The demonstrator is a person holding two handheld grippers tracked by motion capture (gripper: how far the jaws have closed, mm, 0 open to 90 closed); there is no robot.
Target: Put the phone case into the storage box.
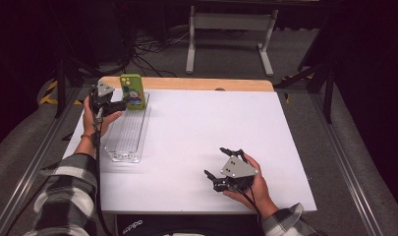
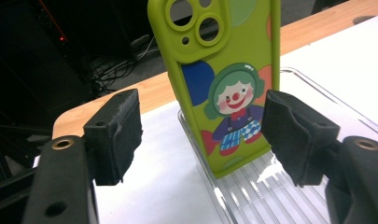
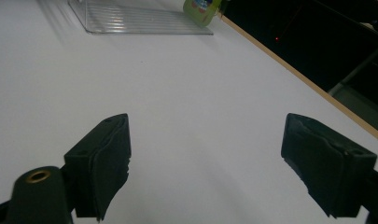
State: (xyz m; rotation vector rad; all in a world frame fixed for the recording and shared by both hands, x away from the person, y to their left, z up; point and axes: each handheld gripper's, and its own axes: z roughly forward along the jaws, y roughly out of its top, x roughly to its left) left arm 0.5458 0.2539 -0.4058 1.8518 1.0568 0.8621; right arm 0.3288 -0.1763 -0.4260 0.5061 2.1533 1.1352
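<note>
A lime-green phone case (image 1: 132,91) with a clown picture stands upright at the far end of a clear ribbed tray (image 1: 125,142) on the left of the white table. My left gripper (image 1: 120,104) is just left of the case. In the left gripper view the case (image 2: 219,70) rises in the tray (image 2: 270,196) between the spread jaws of this gripper (image 2: 203,130), and the left pad (image 2: 116,135) stands clear of it. My right gripper (image 1: 217,163) rests near the front right, open with nothing in it (image 3: 205,140). The case (image 3: 200,7) and the tray (image 3: 130,21) lie far off in the right gripper view.
The white tabletop (image 1: 201,123) has a wooden strip (image 1: 196,83) along its far edge. Metal rails (image 1: 334,142) run along both sides. Behind the table stand a white frame's legs (image 1: 191,44) and loose cables (image 1: 147,49) on the floor.
</note>
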